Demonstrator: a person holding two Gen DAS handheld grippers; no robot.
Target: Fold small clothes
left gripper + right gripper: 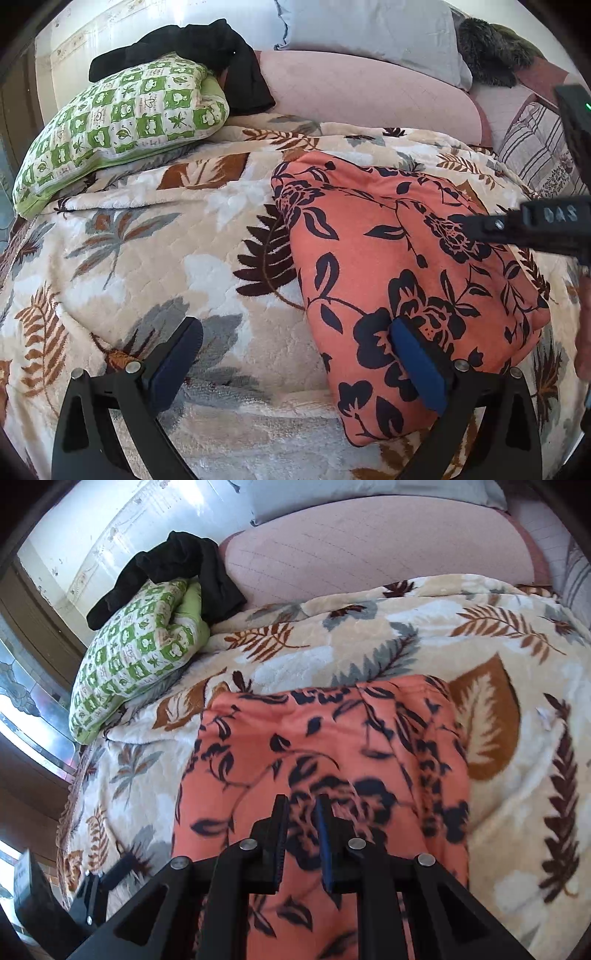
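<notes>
An orange garment (399, 266) with a dark flower print lies folded on the leaf-patterned blanket (184, 258). My left gripper (295, 332) is open wide at the garment's near left edge. Its right pad (417, 365) rests on the cloth and its left pad (177, 358) is over the blanket. My right gripper (301, 808) is low over the middle of the orange garment (295, 738). Its fingers are almost together with a thin gap. The cloth behind the gap is blurred, and no fold looks pinched. From the left wrist the right gripper (469, 225) reaches in from the right.
A green checked pillow (118, 122) with a black garment (207, 48) on top lies at the back left. A pink cushion (369, 88) and a grey pillow (369, 29) are behind the blanket. Striped bedding (535, 155) is at the right. The left gripper (92, 890) shows at the lower left.
</notes>
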